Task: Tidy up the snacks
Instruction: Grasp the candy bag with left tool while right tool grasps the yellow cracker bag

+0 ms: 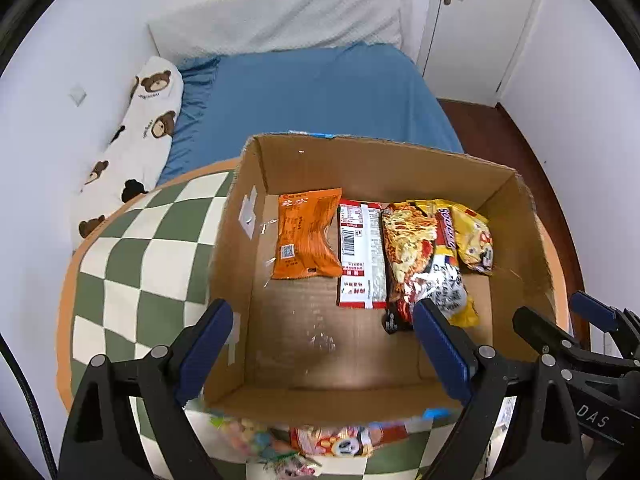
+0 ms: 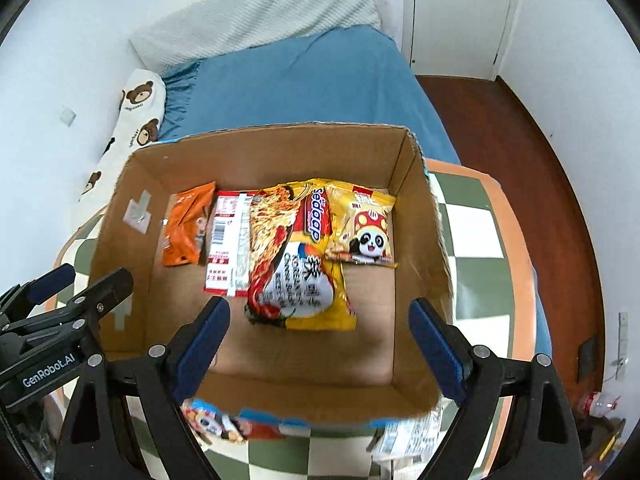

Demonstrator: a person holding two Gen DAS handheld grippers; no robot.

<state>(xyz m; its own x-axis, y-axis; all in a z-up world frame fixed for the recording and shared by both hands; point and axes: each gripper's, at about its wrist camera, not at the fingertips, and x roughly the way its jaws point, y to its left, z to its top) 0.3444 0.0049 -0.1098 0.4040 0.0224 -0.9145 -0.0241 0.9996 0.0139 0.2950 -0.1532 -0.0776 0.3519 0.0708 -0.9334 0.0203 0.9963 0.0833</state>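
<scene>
Left gripper [image 1: 324, 344] spread wide, holding nothing; its fingers [image 1: 206, 344] straddle the near-left corner of the box [image 1: 304, 160], left finger outside the left wall, right finger inside, its tip over the bottom of the noodle pack [image 1: 424, 256]; contact unclear. Right gripper [image 2: 320, 338] also spread and bare, fingers [image 2: 204, 340] over the near part of the box [image 2: 280, 148], noodle pack [image 2: 296, 256] just beyond and between the tips, not touched. Four snacks lie flat in a row on the box floor toward the far wall: orange pack [image 1: 306, 234] leftmost, then a red-white pack [image 1: 360, 256] back side up with barcode, then the long yellow-red noodle pack overlapping it, then a yellow pack [image 1: 474, 240] partly under the noodle pack's edge. Box is open-topped brown cardboard with tape patches on the left wall, sitting on a green-white checked table [image 1: 132, 264] with an orange rim, a blue bed [image 1: 312, 96] behind. Right view reads the noodle pack front with "Sedaap" lettering and the panda on the yellow pack [image 2: 362, 228]; left view shows that pack crumpled and side-on. Left view shows the right gripper's body at lower right; right view shows the left gripper's at lower left. More snacks [image 1: 332, 442] lie blurred on the table in front of the box, seen in both views [image 2: 224, 424].
</scene>
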